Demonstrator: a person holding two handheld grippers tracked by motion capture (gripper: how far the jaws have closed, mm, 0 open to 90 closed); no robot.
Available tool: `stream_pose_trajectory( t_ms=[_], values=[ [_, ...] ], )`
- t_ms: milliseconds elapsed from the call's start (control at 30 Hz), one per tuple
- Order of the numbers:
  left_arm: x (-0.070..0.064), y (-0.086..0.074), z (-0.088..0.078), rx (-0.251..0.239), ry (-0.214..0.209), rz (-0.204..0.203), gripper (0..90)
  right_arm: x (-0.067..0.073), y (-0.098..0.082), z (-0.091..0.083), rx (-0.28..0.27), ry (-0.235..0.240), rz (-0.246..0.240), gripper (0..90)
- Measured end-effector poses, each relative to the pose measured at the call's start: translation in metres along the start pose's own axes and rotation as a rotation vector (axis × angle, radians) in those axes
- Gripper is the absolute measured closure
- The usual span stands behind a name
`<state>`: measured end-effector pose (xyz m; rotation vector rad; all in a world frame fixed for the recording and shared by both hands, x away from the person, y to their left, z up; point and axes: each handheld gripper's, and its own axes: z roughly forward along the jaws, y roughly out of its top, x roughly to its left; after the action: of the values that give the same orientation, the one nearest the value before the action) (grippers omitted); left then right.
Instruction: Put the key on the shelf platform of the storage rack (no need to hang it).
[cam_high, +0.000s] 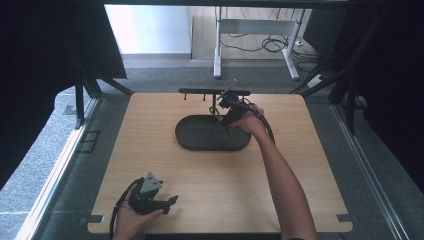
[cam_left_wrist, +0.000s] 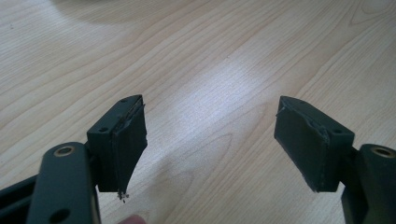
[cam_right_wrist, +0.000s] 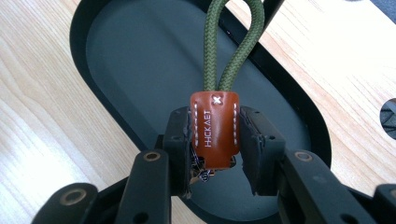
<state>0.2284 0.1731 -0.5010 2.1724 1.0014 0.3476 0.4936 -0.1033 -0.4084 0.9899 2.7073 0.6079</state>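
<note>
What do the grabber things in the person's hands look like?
Both are black, with two flat-padded jaws and round brass-coloured rivets. The left gripper carries a grey three-cornered plate on top. A black cable loops off the right gripper. The forearms are bare, no sleeves.
</note>
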Motion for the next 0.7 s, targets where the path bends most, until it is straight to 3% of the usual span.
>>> stream_pose_trajectory(
  t_ms=[700],
  values=[
    [-0.002,0.0,0.002,0.012,-0.002,0.002,25.8,-0.003,-0.019,0.019,-0.001,0.016,0.043,64.3]
  ],
)
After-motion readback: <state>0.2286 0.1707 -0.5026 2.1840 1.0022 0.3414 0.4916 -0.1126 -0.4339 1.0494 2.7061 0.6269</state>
